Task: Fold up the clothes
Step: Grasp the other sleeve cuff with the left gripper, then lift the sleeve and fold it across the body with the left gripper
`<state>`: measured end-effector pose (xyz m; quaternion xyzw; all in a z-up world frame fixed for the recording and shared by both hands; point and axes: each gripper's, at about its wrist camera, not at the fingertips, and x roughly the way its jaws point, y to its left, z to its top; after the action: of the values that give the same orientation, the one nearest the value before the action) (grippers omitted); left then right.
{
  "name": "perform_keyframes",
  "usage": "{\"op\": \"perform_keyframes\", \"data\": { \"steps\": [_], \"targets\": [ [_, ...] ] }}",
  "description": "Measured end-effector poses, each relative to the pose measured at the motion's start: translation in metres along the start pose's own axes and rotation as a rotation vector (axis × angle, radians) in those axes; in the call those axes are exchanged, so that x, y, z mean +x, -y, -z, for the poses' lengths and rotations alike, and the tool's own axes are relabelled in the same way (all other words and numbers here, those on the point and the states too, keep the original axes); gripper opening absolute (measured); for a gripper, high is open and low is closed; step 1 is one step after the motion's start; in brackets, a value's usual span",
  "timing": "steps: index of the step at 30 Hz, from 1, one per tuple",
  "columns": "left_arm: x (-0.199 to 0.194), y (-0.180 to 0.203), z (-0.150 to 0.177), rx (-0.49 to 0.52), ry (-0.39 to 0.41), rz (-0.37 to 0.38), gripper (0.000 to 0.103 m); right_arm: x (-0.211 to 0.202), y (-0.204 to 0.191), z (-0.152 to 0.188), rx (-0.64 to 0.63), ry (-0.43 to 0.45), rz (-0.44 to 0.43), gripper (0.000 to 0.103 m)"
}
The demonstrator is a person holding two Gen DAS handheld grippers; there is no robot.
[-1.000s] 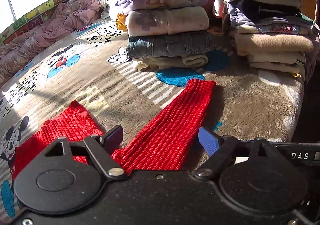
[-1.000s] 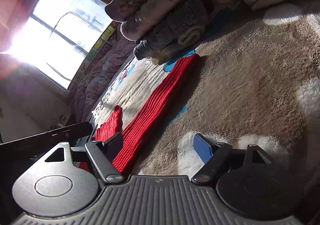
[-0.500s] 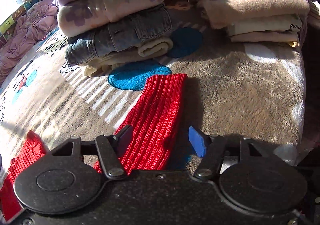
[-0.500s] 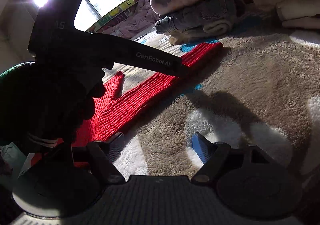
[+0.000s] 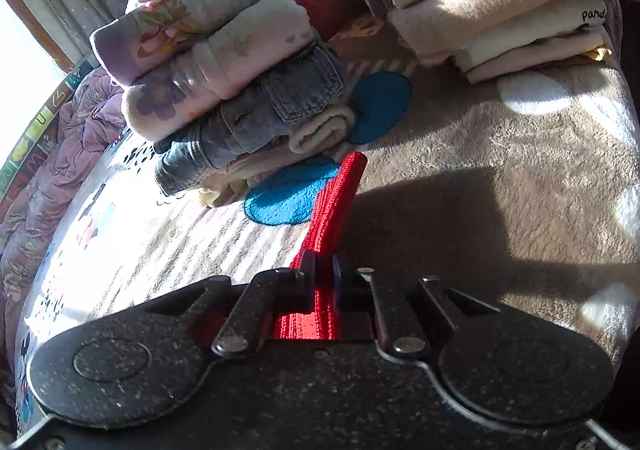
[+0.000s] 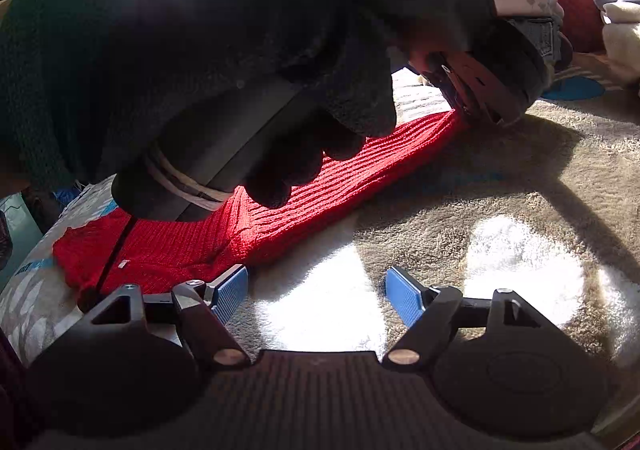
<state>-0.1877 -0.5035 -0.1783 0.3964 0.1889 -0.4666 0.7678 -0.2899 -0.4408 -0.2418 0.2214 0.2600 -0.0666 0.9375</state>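
Left tool (image 5: 323, 270) is clamped on the sleeve of a red ribbed knit sweater (image 5: 334, 205), its two black fingers pressed together with the red knit pinched between them and the cuff end lifted off the bed and standing on edge ahead of them. Right tool (image 6: 316, 296) hangs with its blue-padded fingers (image 6: 230, 292) spread wide apart over a sunlit patch of the fuzzy beige cartoon-print blanket (image 6: 520, 209), gripping nothing; its left pad sits just beside the sweater's body edge. From the right wrist view the sweater (image 6: 320, 193) lies flat across the blanket, the sleeve stretching away to where the left tool (image 6: 480, 97) grips it, held by a hand in a dark glove (image 6: 280, 69). Behind the sleeve stands a stack of folded clothes with a denim piece (image 5: 248, 89), and to its right a second stack of beige and cream folded garments (image 5: 500, 13)
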Motion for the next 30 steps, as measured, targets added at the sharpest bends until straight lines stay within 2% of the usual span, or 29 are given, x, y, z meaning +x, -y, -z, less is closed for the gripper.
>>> {"op": "perform_keyframes", "data": {
  "steps": [6,11,15,19,25,30],
  "targets": [
    [-0.071,-0.098,0.016,-0.34,0.086,0.019,0.008,0.012,-0.012,-0.004,-0.005,0.019,-0.003,0.076],
    [-0.126,-0.147,0.052,-0.485,0.142,-0.02,0.008,0.024,-0.027,-0.005,-0.061,0.029,0.01,0.076],
    [-0.157,-0.166,0.077,-0.527,0.166,-0.071,0.008,0.031,-0.046,0.001,-0.151,0.042,0.025,0.074],
    [-0.173,-0.179,0.097,-0.553,0.162,-0.101,0.008,0.034,-0.059,0.002,-0.2,0.045,0.024,0.072],
    [-0.187,-0.194,0.129,-0.583,0.131,-0.155,0.008,0.038,-0.069,0.003,-0.246,0.052,0.04,0.069],
    [-0.188,-0.207,0.164,-0.605,0.067,-0.208,0.008,0.039,-0.07,0.004,-0.276,0.056,0.05,0.069]
  ]
}}
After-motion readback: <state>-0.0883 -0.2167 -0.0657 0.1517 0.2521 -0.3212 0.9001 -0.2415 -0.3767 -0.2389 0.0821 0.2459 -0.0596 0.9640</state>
